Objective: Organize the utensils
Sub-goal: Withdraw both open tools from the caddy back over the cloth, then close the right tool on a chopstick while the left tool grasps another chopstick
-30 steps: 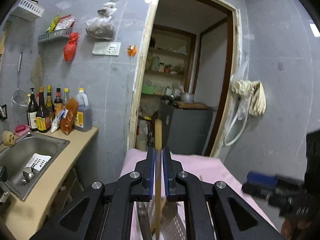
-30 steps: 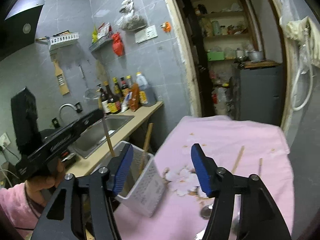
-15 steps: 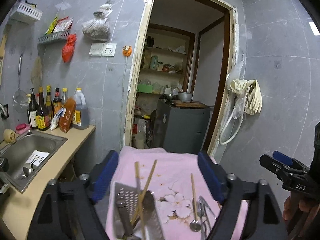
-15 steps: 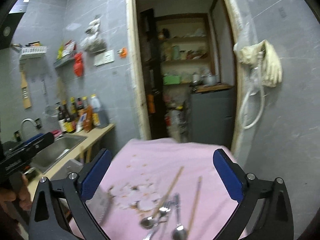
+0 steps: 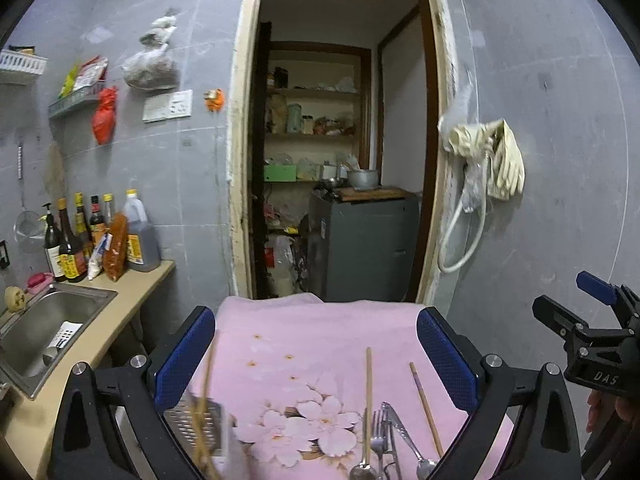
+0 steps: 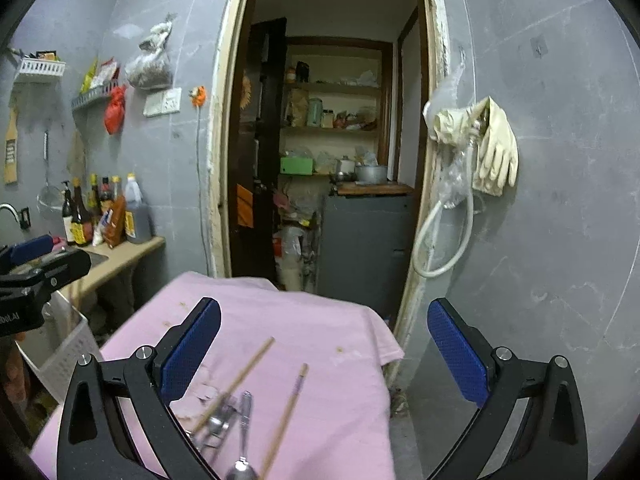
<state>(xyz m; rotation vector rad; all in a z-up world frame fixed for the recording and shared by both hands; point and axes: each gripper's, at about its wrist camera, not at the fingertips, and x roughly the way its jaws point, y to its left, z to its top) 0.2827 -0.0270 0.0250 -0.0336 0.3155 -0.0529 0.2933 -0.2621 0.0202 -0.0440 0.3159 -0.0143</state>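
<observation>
My left gripper hangs over the pink flowered cloth; its jaws are opening wide with nothing between them. At its lower left, wooden chopsticks stand in a white perforated basket. Two loose chopsticks, a fork and spoons lie on the cloth at the lower right. My right gripper is open and empty above those loose chopsticks and a spoon. The basket sits at the cloth's left edge, below the left gripper.
A counter with a steel sink and sauce bottles runs along the left. Behind the table is an open doorway with a grey cabinet and shelves. Gloves and a hose hang on the right wall.
The left gripper let go of the chopstick, which now stands in the basket, and opened wide while shifting right. The right gripper opened wider and swung right over the loose utensils.
</observation>
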